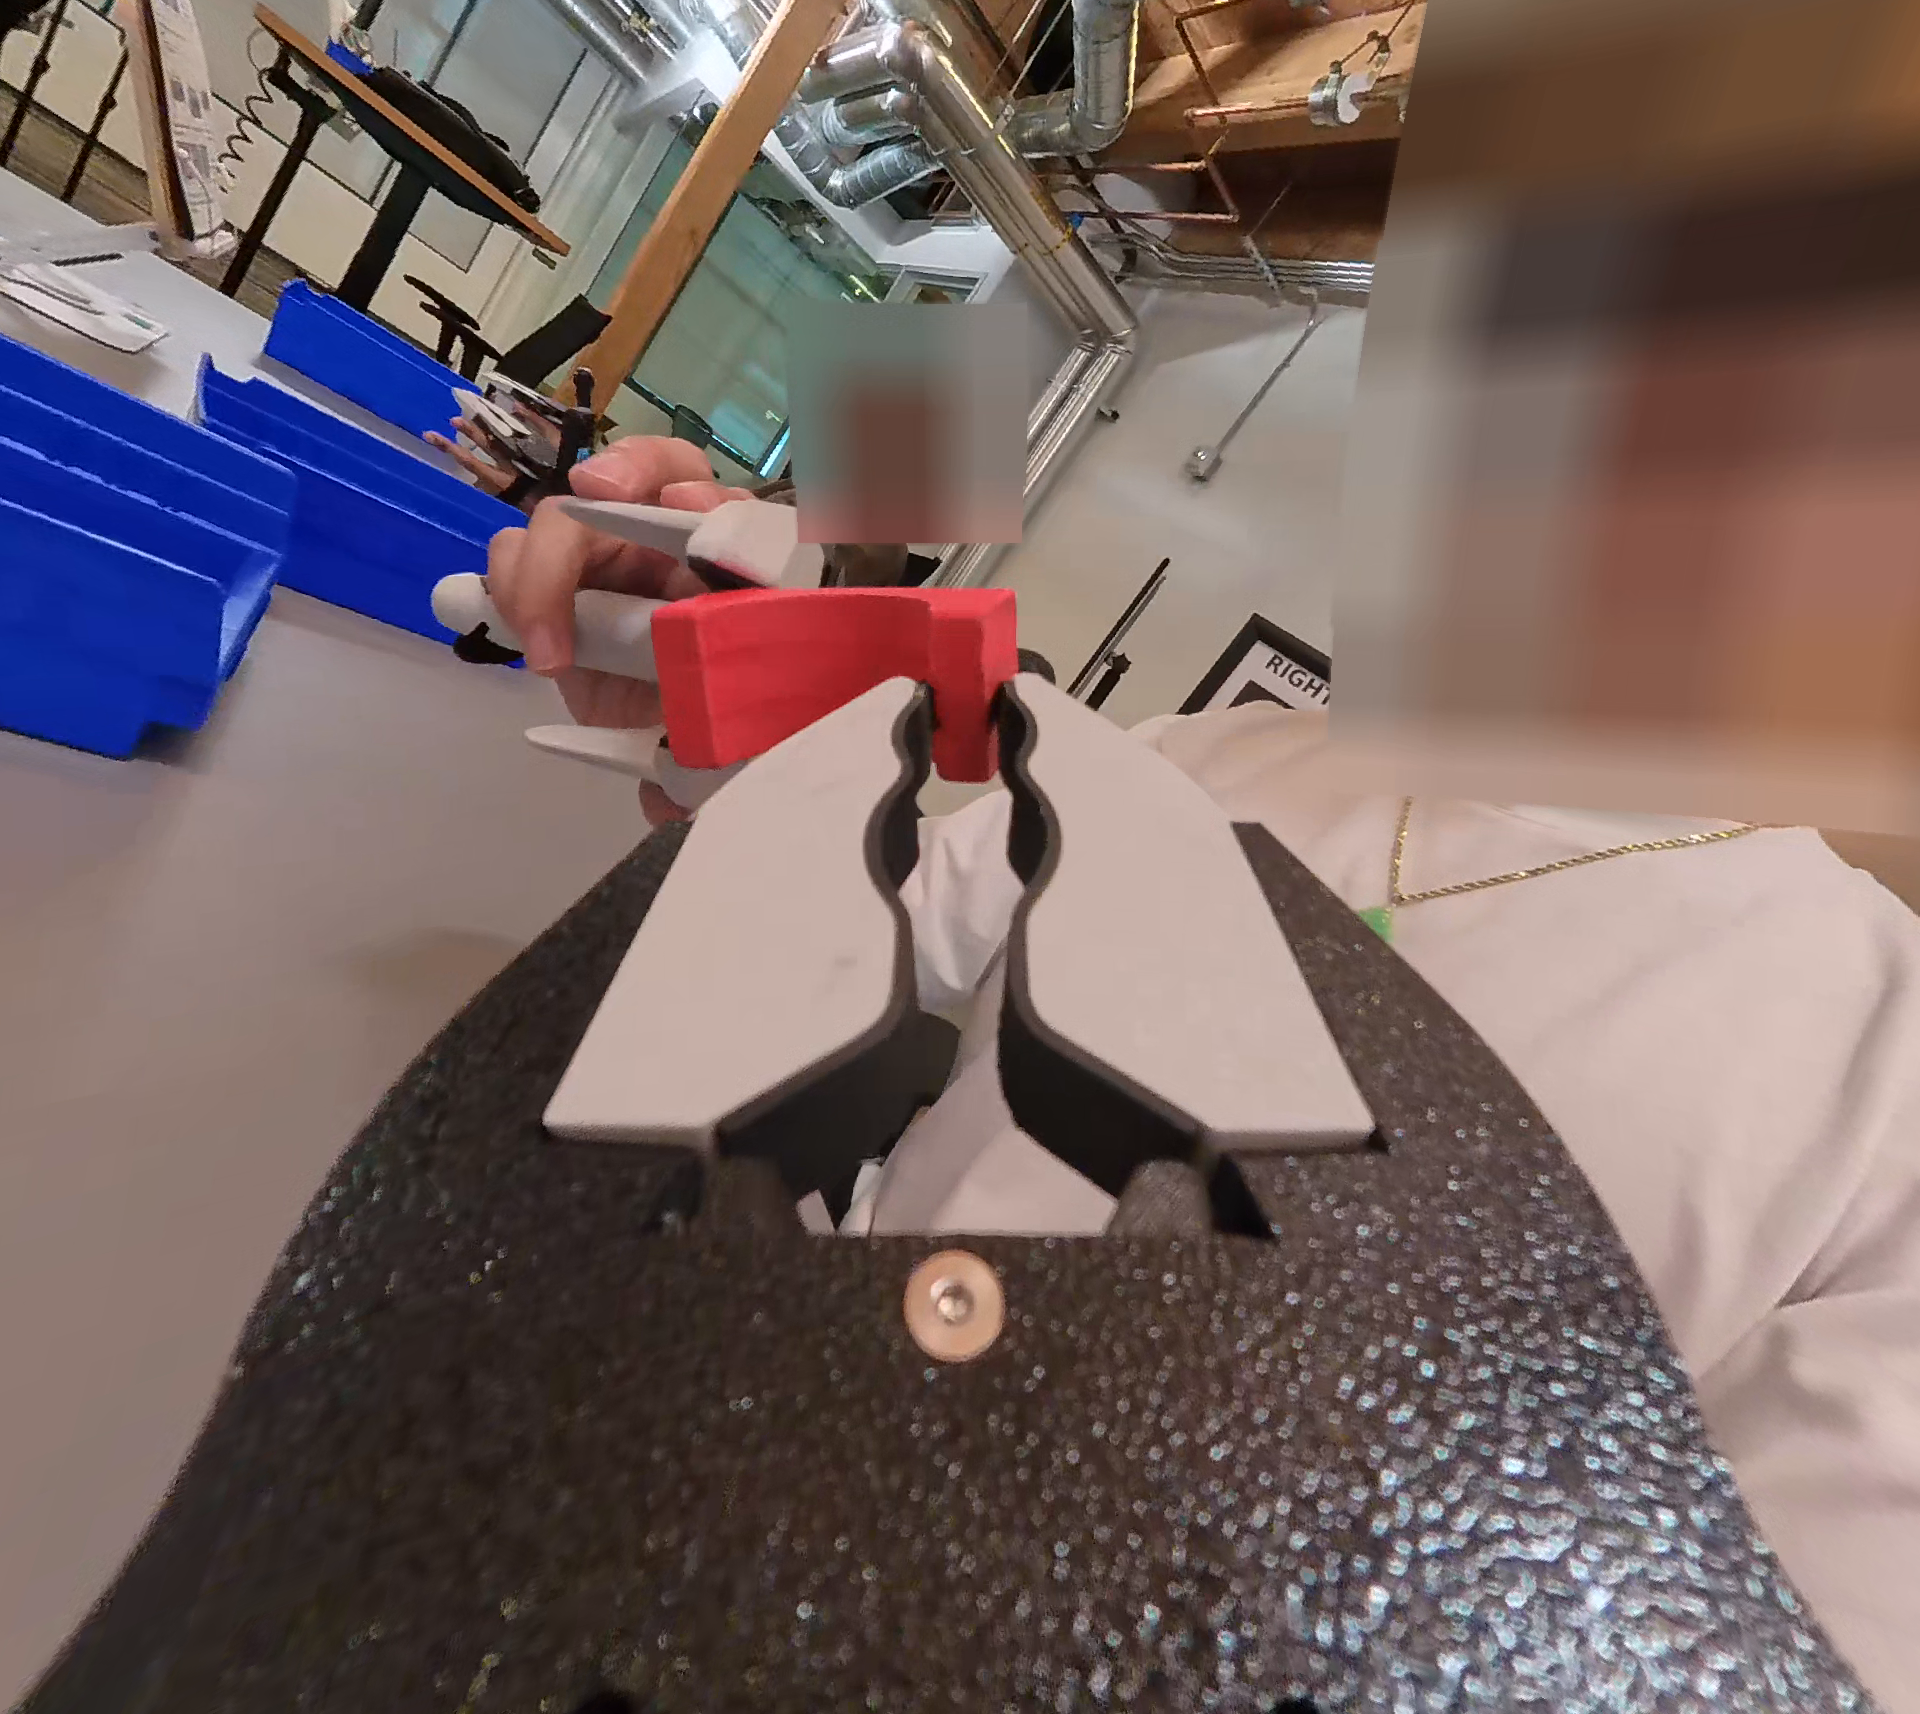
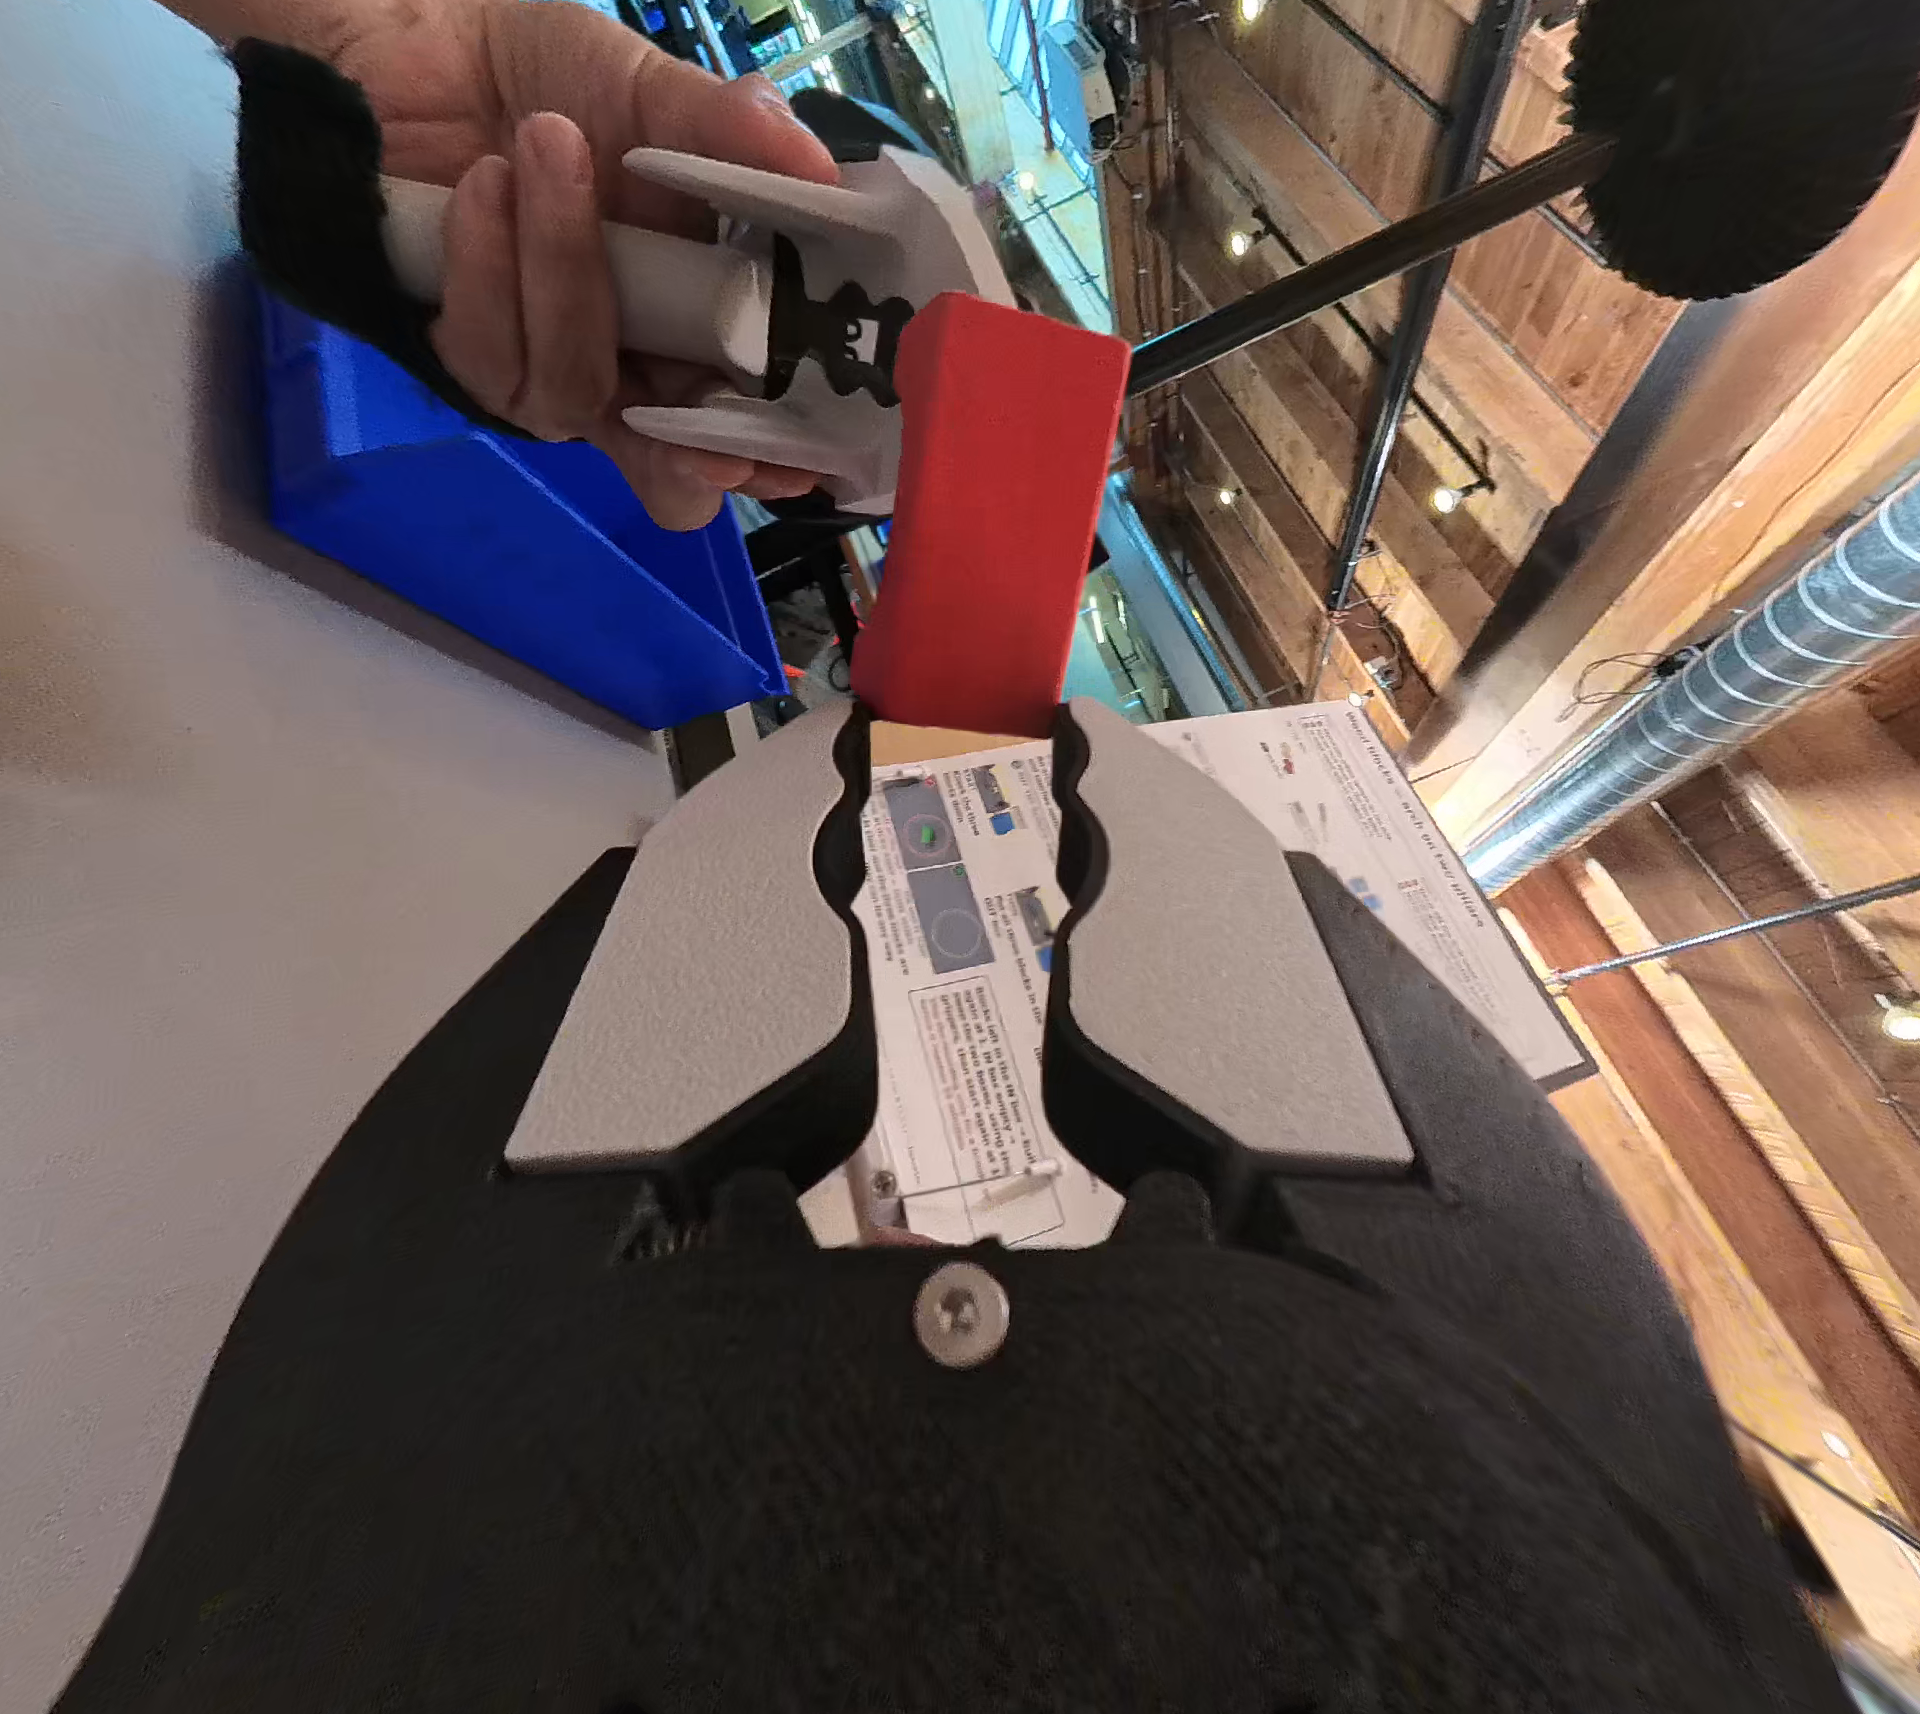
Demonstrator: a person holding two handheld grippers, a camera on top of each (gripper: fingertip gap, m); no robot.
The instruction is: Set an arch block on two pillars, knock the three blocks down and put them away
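Observation:
A red arch-shaped block [image 1: 810, 667] is held in the air between both grippers. My left gripper [image 1: 961, 714] is shut on one leg of the arch. My right gripper [image 2: 956, 724] is shut on the end of the same red block [image 2: 987, 501]. In the left wrist view, a hand [image 1: 561, 584] holds the right gripper at the block's far left end. In the right wrist view, the left gripper [image 2: 862, 355] shows at the block's far end, held by a hand [image 2: 540, 230] with a gold bracelet.
Blue bins [image 1: 125, 584] stand on the grey table [image 1: 312, 885] to the left; one shows in the right wrist view [image 2: 520, 542]. A person in a white shirt [image 1: 1558, 1093] is close behind. A printed sheet [image 2: 1299, 833] lies beyond the right gripper. My right fingertips sit around 6 cm from my left ones.

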